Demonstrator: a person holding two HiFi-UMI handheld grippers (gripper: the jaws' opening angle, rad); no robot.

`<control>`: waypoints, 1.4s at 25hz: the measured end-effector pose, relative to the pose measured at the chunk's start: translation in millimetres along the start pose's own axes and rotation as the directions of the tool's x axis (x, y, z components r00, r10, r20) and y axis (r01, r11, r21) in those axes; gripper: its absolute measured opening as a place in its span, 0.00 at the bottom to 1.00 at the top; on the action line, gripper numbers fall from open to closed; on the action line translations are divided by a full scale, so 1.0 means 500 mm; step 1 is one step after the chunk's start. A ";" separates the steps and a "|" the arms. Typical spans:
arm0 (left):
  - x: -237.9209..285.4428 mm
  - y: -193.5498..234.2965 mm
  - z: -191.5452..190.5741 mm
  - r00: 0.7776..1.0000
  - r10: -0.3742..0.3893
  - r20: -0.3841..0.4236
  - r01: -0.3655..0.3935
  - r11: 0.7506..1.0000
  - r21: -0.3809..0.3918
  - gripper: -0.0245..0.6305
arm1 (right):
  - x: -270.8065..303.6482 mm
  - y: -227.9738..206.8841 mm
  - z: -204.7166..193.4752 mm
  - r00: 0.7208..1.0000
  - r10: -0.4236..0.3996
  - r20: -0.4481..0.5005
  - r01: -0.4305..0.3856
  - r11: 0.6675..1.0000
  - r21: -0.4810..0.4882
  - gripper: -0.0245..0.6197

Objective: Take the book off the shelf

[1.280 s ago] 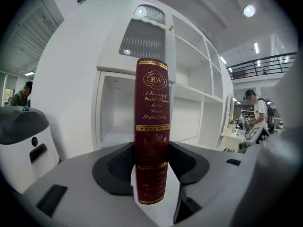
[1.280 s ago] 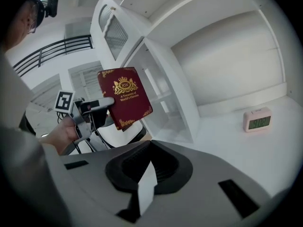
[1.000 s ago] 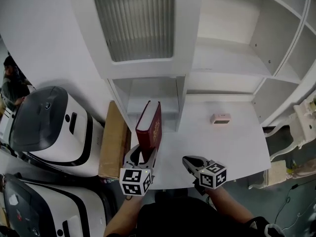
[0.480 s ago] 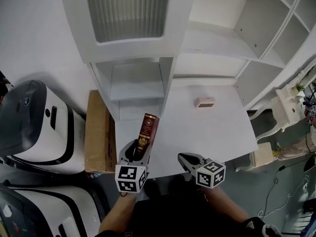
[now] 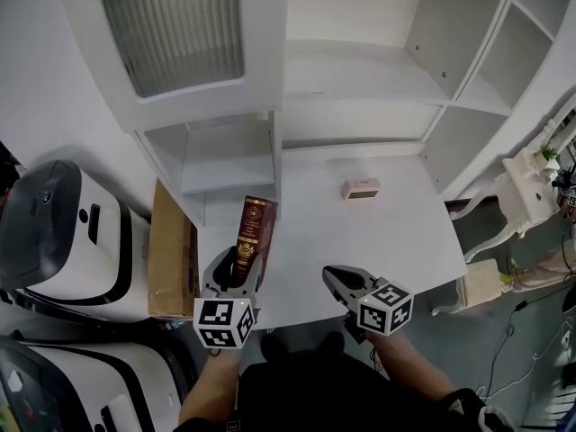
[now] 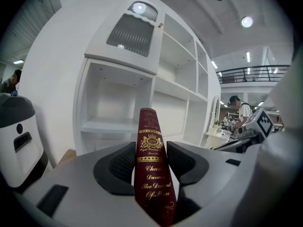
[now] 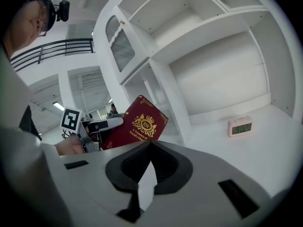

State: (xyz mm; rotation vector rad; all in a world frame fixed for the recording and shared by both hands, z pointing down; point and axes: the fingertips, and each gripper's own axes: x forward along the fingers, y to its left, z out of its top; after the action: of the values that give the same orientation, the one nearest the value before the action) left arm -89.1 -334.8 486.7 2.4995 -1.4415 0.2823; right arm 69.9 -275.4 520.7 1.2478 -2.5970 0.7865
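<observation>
Gripping the dark red, gold-lettered hardback book (image 5: 254,232) upright between my left gripper's (image 5: 236,273) wide-set jaws, I am holding it over the white desk's (image 5: 396,250) front left corner, clear of the white shelf unit (image 5: 225,156). My right gripper (image 5: 335,277) is hovering at the front edge, jaws pressed together and empty.

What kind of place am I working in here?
Likely a mock room corner inside a large lab hall: white shelf unit, bulky white machines beside it, a railed mezzanine beyond.
</observation>
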 end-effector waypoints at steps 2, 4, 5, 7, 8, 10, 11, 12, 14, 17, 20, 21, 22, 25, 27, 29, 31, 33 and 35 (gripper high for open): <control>0.002 -0.025 0.033 0.999 0.002 0.032 -0.003 1.000 0.023 0.36 | -0.030 -0.026 0.025 0.999 -0.001 0.032 0.001 1.000 -0.005 0.06; 0.003 -0.047 0.065 0.998 0.006 0.062 -0.008 0.999 0.039 0.36 | -0.055 -0.051 0.048 0.998 -0.006 0.059 0.007 1.000 -0.018 0.06; 0.006 -0.056 0.082 0.997 0.006 0.075 -0.010 0.999 0.046 0.36 | -0.064 -0.062 0.061 0.997 -0.009 0.073 0.011 1.000 -0.029 0.06; 0.016 -0.073 0.118 0.995 0.000 0.103 -0.006 0.998 0.063 0.36 | -0.079 -0.080 0.094 0.994 -0.006 0.108 0.013 0.998 -0.064 0.06; 0.022 -0.082 0.136 0.993 -0.004 0.117 -0.004 0.997 0.072 0.36 | -0.087 -0.084 0.114 0.992 -0.001 0.129 0.012 0.996 -0.088 0.06; 0.032 -0.098 0.172 0.990 -0.010 0.142 -0.003 0.996 0.088 0.36 | -0.103 -0.085 0.154 0.984 0.011 0.175 0.014 0.990 -0.138 0.06; 0.037 -0.105 0.189 0.988 -0.012 0.154 -0.002 0.996 0.092 0.36 | -0.112 -0.084 0.175 0.980 0.017 0.200 0.016 0.987 -0.163 0.06; 0.041 -0.113 0.204 0.986 -0.014 0.165 -0.002 0.995 0.095 0.36 | -0.121 -0.082 0.196 0.975 0.023 0.223 0.020 0.982 -0.186 0.06; 0.048 -0.127 0.230 0.983 -0.021 0.182 0.002 0.995 0.103 0.36 | -0.139 -0.078 0.233 0.964 0.035 0.264 0.028 0.972 -0.233 0.06; 0.057 -0.147 0.256 0.979 -0.035 0.201 0.014 0.994 0.106 0.36 | -0.164 -0.072 0.278 0.947 0.051 0.317 0.043 0.958 -0.283 0.06; 0.063 -0.168 0.270 0.975 -0.055 0.216 0.032 0.994 0.108 0.36 | -0.188 -0.070 0.305 0.931 0.056 0.361 0.062 0.949 -0.308 0.06; 0.065 -0.174 0.273 0.974 -0.061 0.220 0.037 0.993 0.111 0.36 | -0.194 -0.071 0.310 0.928 0.053 0.369 0.069 0.948 -0.310 0.06; 0.069 -0.180 0.275 0.973 -0.065 0.223 0.041 0.993 0.112 0.36 | -0.199 -0.073 0.313 0.927 0.049 0.372 0.075 0.947 -0.312 0.06; 0.080 -0.187 0.271 0.973 -0.069 0.218 0.047 0.993 0.108 0.36 | -0.202 -0.080 0.309 0.930 0.042 0.364 0.081 0.945 -0.317 0.06; 0.084 -0.188 0.265 0.975 -0.069 0.210 0.049 0.994 0.101 0.36 | -0.199 -0.084 0.301 0.935 0.038 0.354 0.081 0.946 -0.315 0.06; 0.086 -0.188 0.258 0.977 -0.070 0.202 0.051 0.994 0.098 0.36 | -0.197 -0.088 0.294 0.938 0.030 0.346 0.083 0.948 -0.307 0.06; 0.087 -0.189 0.253 0.978 -0.071 0.196 0.053 0.994 0.095 0.36 | -0.195 -0.089 0.289 0.940 0.026 0.340 0.084 0.949 -0.305 0.06; 0.088 -0.191 0.248 0.979 -0.072 0.190 0.055 0.994 0.094 0.36 | -0.194 -0.089 0.286 0.941 0.032 0.337 0.079 0.948 -0.309 0.06; 0.089 -0.194 0.244 0.980 -0.075 0.184 0.058 0.994 0.095 0.36 | -0.195 -0.090 0.283 0.942 0.028 0.334 0.081 0.948 -0.308 0.06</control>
State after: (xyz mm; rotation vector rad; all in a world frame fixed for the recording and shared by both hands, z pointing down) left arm 22.4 -361.4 372.3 2.7034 -1.4386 0.1031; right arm 178.6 -305.9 383.8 1.4109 -2.8058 0.1395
